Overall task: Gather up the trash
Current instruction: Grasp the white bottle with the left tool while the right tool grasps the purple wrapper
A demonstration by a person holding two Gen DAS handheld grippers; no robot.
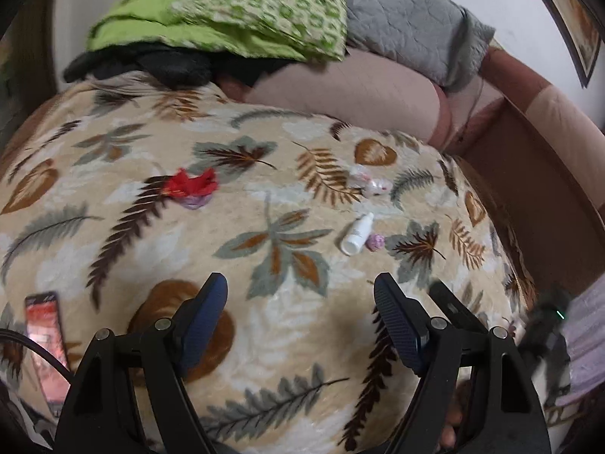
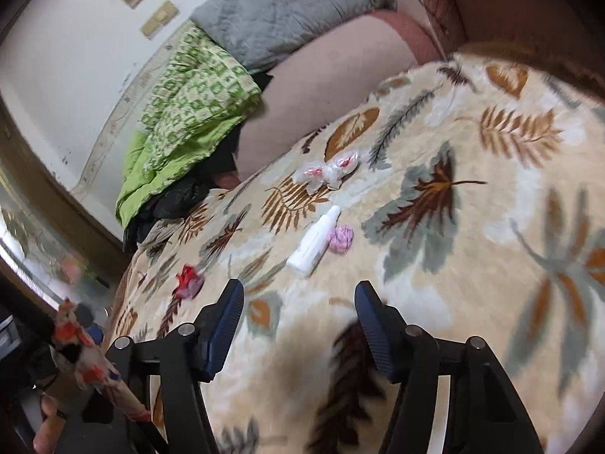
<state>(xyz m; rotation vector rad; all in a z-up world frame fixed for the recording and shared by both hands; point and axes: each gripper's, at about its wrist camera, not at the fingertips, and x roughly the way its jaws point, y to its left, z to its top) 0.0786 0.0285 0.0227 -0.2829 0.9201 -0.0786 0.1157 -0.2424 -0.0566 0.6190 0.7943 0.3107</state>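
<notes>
The left claw (image 1: 300,302) hovered over a bed covered with a leaf-patterned blanket (image 1: 264,340), its two blue fingers (image 1: 206,314) set wide apart with nothing between them. Ahead of the claw and a little to the right lay a small white bottle (image 1: 357,233), with a crumpled pink scrap (image 1: 376,242) just beside it. Further ahead was a clear plastic wrapper (image 1: 368,181). Ahead to the left lay a crumpled red wrapper (image 1: 193,186). Far left, near the claw, lay a flat red packet (image 1: 43,335). Beyond the blanket were a green patterned cloth (image 1: 234,7) and a grey quilt (image 1: 412,19).
</notes>
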